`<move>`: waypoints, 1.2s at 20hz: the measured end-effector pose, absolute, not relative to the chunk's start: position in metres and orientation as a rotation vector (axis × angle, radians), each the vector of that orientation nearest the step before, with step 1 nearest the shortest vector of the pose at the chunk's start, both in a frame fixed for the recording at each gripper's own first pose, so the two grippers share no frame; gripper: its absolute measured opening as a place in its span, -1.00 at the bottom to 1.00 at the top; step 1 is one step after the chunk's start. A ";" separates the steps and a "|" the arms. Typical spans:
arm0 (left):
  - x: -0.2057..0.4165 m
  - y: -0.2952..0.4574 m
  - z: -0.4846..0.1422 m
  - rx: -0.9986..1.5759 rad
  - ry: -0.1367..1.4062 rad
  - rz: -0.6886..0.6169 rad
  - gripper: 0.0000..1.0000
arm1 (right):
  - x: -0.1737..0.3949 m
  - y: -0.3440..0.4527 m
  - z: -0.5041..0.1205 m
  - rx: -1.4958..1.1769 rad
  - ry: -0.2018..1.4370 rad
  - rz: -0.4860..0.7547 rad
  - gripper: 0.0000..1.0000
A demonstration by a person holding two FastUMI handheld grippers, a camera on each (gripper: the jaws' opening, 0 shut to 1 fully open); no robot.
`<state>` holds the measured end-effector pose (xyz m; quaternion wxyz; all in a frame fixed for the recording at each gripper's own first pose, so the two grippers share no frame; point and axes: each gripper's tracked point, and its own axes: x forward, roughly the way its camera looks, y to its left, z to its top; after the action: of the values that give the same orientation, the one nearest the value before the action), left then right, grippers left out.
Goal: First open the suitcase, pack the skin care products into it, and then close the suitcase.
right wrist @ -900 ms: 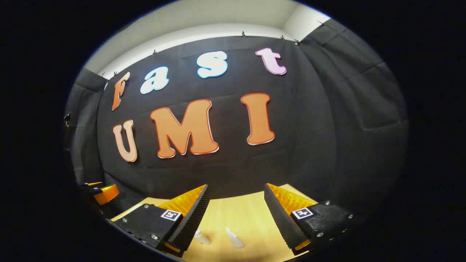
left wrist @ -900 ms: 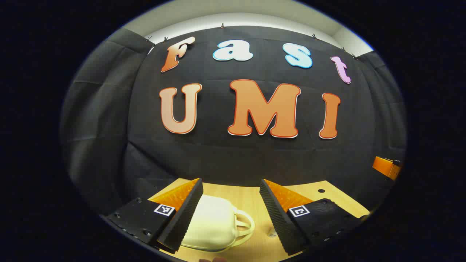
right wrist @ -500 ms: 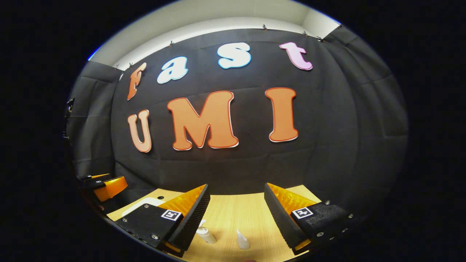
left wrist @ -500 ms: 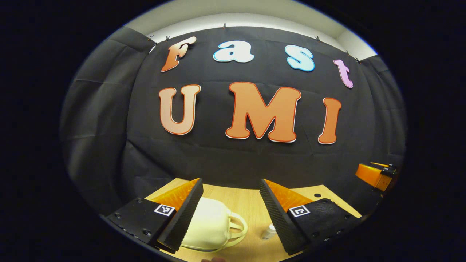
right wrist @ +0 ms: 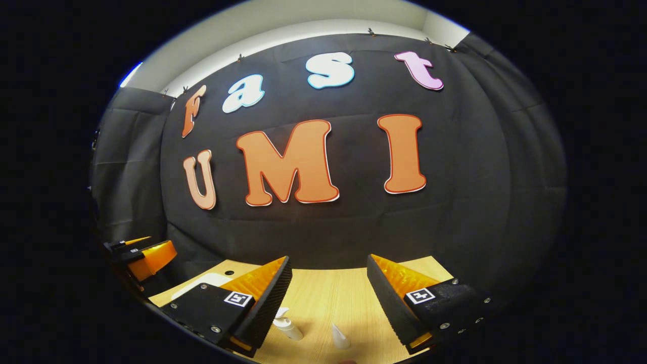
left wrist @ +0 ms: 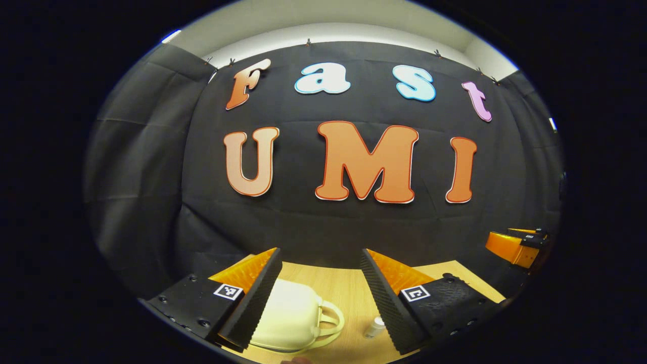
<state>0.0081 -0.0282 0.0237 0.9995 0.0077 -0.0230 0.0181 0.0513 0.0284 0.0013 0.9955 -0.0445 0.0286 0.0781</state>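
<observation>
One cream, rounded, hard-shell suitcase [left wrist: 290,316] with a looped handle lies closed on the one pale wooden surface [right wrist: 323,303]. Two skin care products: one small white pump bottle [right wrist: 287,327], one small white tube [right wrist: 340,337].

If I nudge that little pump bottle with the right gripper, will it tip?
Probably. The pump bottle looks small, slim and upright on the table, so a high push should topple it. Likely light plastic; once down it may roll. The right gripper is open above it.

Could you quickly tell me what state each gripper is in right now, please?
Left gripper: open, holding nothing, above the cream suitcase.
Right gripper: open, holding nothing, above the wooden table.
</observation>
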 end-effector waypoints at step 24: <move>0.038 -0.054 -0.199 0.859 0.361 -0.161 0.98 | 0.054 -0.051 -0.064 -0.088 0.224 -0.090 0.90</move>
<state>0.0383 -0.0540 -0.1992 0.8902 0.4138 0.1741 -0.0773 0.0543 -0.0515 -0.0638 0.9917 -0.0440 0.1118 -0.0447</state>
